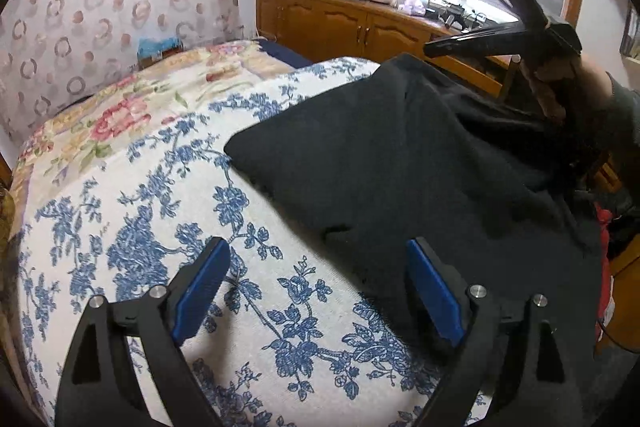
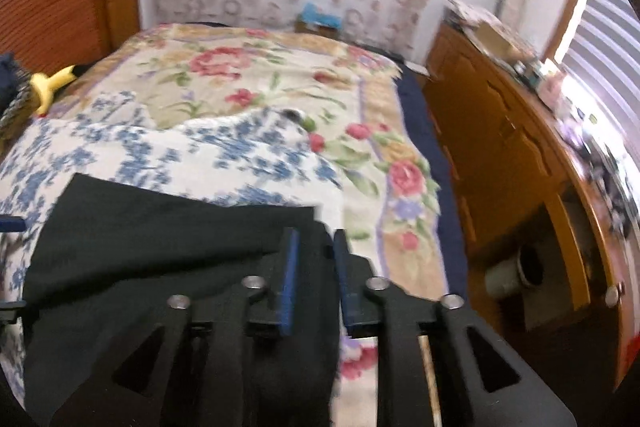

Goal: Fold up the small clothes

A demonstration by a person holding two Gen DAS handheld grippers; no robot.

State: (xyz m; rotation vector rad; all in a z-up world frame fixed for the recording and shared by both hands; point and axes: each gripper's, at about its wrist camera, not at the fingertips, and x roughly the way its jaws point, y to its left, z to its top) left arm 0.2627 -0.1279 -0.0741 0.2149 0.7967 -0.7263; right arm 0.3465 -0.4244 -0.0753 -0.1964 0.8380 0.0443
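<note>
- The bed fills most of both views, spread with a white cover printed in blue flowers; a cream quilt with red roses lies further back
- A wooden cabinet stands beside the bed under a window, its top crowded with small items
- The black garment lies on the blue-flowered cover, toward the cabinet side; its near edge is rumpled
- Left claw hangs released, blue pads spread wide over the cover, one pad just above the garment's near edge
- Right claw has its pads nearly together with a fold of the black garment between them; blur hides whether the pads press it
</note>
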